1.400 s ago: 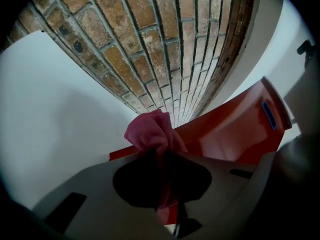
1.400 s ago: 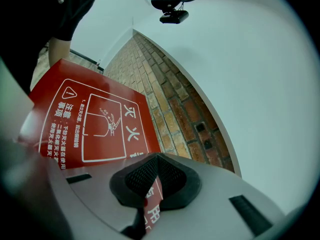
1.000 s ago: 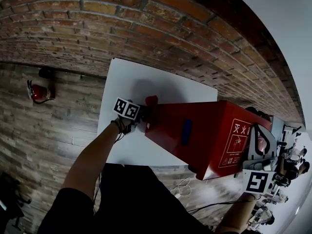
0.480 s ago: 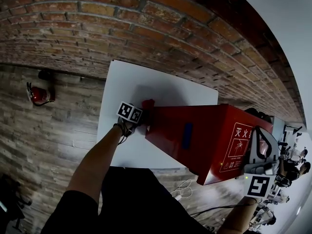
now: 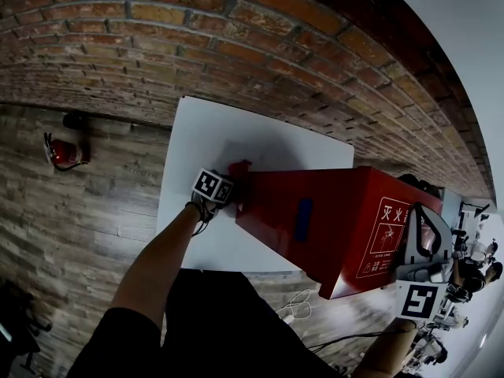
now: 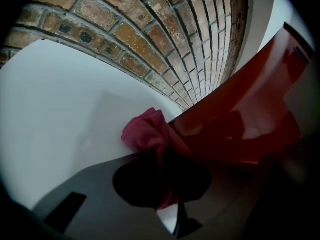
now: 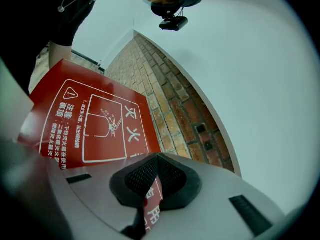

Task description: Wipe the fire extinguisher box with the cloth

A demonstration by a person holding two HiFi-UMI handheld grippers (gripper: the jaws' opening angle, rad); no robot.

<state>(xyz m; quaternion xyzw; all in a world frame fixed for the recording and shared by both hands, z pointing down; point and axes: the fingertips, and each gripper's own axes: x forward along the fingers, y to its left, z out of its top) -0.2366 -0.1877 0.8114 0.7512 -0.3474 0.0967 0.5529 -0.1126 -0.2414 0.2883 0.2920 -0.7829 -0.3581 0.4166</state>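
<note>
Left gripper (image 5: 229,184) has sunk, cloth (image 5: 239,167) against the red box (image 5: 331,215).

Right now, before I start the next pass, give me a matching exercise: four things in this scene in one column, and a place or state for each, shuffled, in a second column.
Things
1. cloth
2. fire extinguisher box
3. small fire extinguisher
4. white surface

Places or states
A. lies under the box's left end
B. clamped at its printed end in the right gripper's jaws
C. on the wood floor, far left in the head view
D. pinched in the left gripper's jaws

Pairs: 1-D, 2-B, 3-C, 4-A
</note>
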